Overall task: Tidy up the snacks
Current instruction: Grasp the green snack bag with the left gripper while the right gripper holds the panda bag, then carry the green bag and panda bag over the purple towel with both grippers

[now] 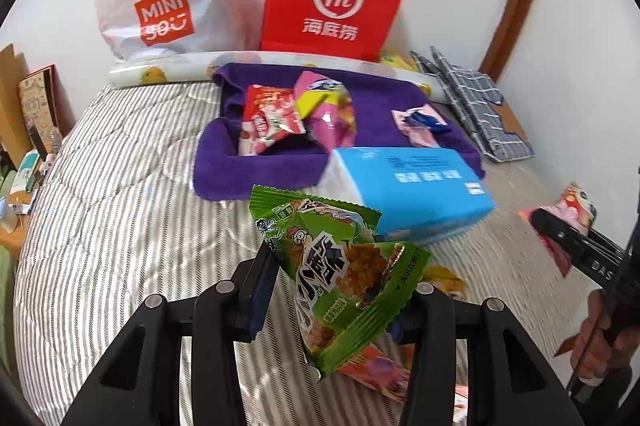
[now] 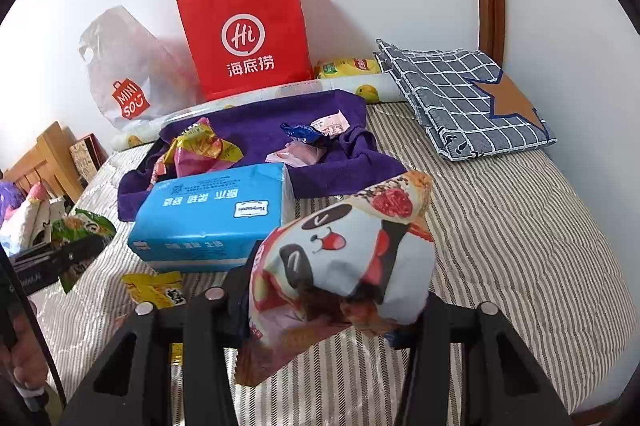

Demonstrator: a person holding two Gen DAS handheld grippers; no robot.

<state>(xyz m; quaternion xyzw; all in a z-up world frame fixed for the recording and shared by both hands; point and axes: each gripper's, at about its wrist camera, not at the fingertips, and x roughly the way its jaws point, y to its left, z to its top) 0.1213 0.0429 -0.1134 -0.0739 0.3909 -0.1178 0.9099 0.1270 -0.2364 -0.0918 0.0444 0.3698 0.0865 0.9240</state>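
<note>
1. Left gripper (image 1: 334, 302) is clamped on a green snack packet (image 1: 340, 278), pads pinching it from both sides, and the packet hangs clear of the striped bedspread (image 1: 120, 226).
2. Right gripper (image 2: 332, 310) is doing the same with a panda-print snack bag (image 2: 352, 258). It's a puffy one, so the jaws stand partly apart but closed against its sides.
3. Target looks like the purple towel (image 1: 260, 169) further up the bed, where a red-and-white packet (image 1: 272, 117), a pink-and-yellow bag (image 1: 328, 109) and a small pink wrapper (image 1: 420, 125) already sit. My guess is both held snacks go there too.
4. Heads up: a blue tissue pack (image 1: 408, 189) lies right at the towel's near edge, between the grippers and the pile. I'd carry both bags over it with room to spare, not drag them across.
5. Keep the squeeze gentle on the panda bag; it looks air-filled and could pop or slip sideways.
6. Drop each one in a bare patch of towel, not on top of the others, and let go only once the bag rests on the cloth.
7. Still loose on the bedspread: a yellow packet (image 2: 156, 288) near the tissue pack. That's probably next.
</note>
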